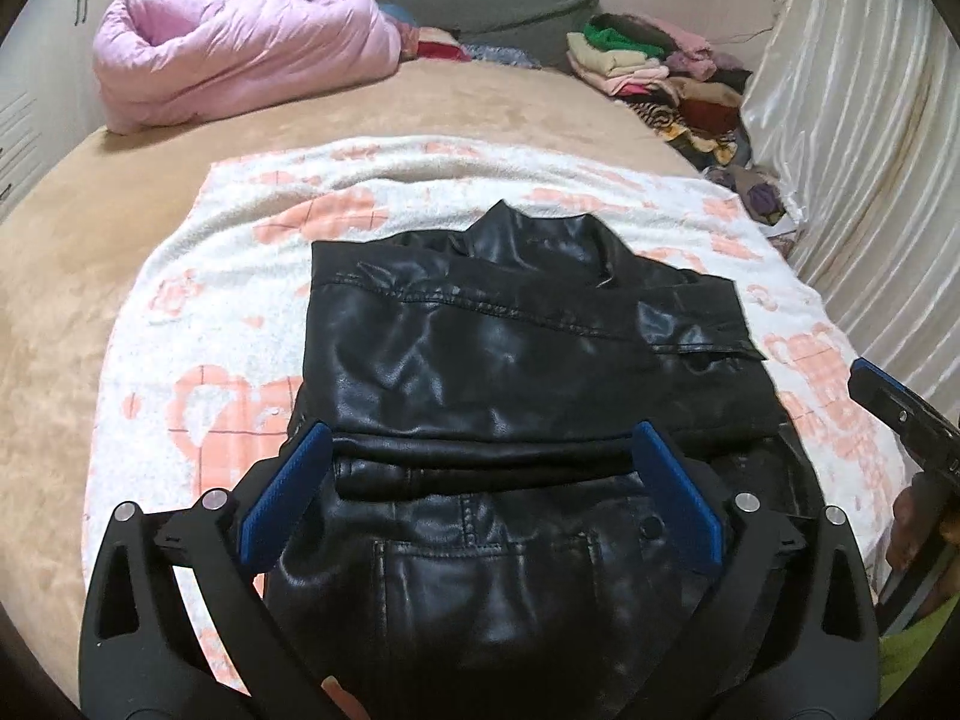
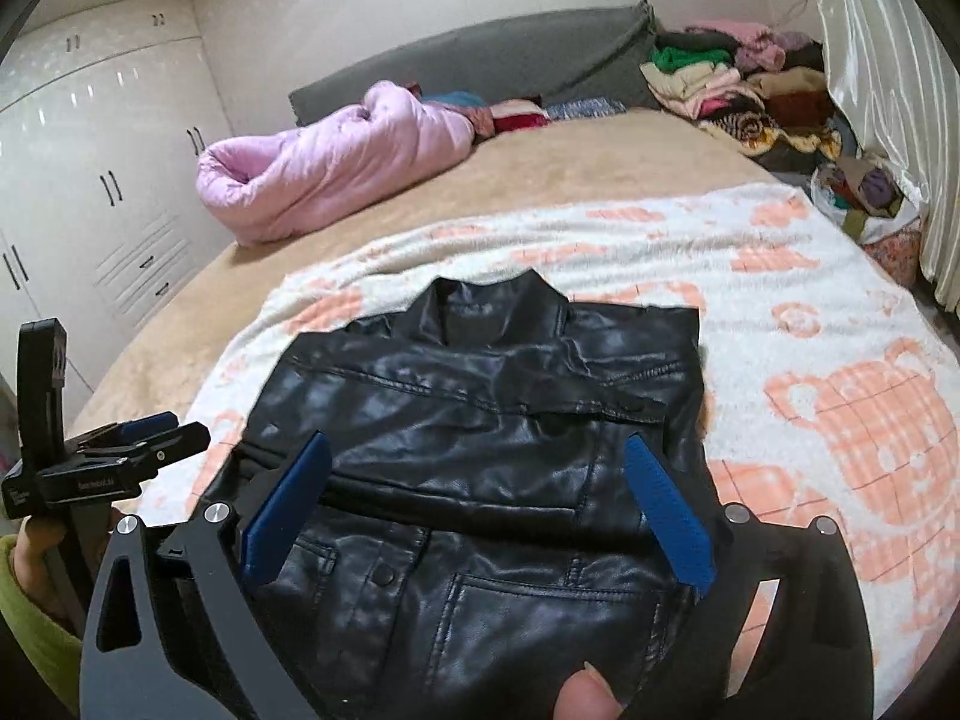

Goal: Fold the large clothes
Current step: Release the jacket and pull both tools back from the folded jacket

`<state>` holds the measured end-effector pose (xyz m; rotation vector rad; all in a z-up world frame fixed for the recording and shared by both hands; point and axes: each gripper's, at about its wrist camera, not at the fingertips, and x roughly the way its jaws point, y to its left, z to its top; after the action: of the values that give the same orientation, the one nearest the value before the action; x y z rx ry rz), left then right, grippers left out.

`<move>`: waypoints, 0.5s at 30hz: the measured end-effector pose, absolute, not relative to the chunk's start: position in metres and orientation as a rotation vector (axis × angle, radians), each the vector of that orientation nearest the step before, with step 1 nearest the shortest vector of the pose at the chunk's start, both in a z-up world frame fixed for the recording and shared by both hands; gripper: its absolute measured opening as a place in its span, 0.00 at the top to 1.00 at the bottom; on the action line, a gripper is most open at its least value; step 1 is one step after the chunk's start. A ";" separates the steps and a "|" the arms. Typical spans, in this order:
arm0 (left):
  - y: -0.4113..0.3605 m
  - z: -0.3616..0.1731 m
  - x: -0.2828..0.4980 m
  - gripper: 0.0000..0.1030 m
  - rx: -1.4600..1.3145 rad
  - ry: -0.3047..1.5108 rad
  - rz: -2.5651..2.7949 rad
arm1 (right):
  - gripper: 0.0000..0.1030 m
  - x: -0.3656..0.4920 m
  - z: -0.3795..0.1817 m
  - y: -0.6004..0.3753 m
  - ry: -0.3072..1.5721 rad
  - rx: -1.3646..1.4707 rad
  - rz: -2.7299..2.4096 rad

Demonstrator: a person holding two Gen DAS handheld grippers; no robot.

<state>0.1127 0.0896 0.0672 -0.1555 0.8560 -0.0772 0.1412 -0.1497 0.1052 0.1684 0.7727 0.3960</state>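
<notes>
Between and just beyond both sets of jaws lies the black leather jacket (image 1: 516, 372), spread on a white-and-pink blanket (image 1: 180, 312) that covers the bed (image 1: 66, 228). The left gripper (image 1: 480, 480) has its jaws fully released, with nothing between the blue pads; the right gripper (image 2: 480, 498) is equally spread and empty. Neither set of pads touches the leather.

The jacket appears partly folded: a sleeve lies across the chest, and a horizontal crease runs directly ahead of the jaws, with the pocketed hem panel below them.

Judged from this layout, the step in hand is a regrasp for the next fold. To do it well:
- Lower each set of jaws onto a separate hem corner, well apart.
- Pinch all leather layers together; the surface looks slick and stiff, so a shallow bite may slip.
- Raise both corners evenly and carry them toward the collar (image 2: 498, 306), keeping edges aligned.
</notes>
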 end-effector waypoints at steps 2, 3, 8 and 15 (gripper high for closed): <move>0.089 0.072 0.108 0.09 -0.156 0.849 -0.075 | 0.05 0.138 0.110 -0.149 0.765 0.171 0.397; 0.089 0.074 0.107 0.09 -0.157 0.847 -0.078 | 0.05 0.137 0.113 -0.149 0.761 0.174 0.400; 0.087 0.086 0.092 0.09 -0.151 0.822 -0.079 | 0.05 0.127 0.123 -0.150 0.744 0.169 0.394; 0.093 0.098 0.072 0.09 -0.163 0.796 -0.075 | 0.05 0.108 0.135 -0.153 0.719 0.163 0.391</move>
<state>0.0723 0.0929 0.0978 -0.1632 0.7962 -0.0749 0.1083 -0.1527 0.1352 0.1628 0.7191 0.3908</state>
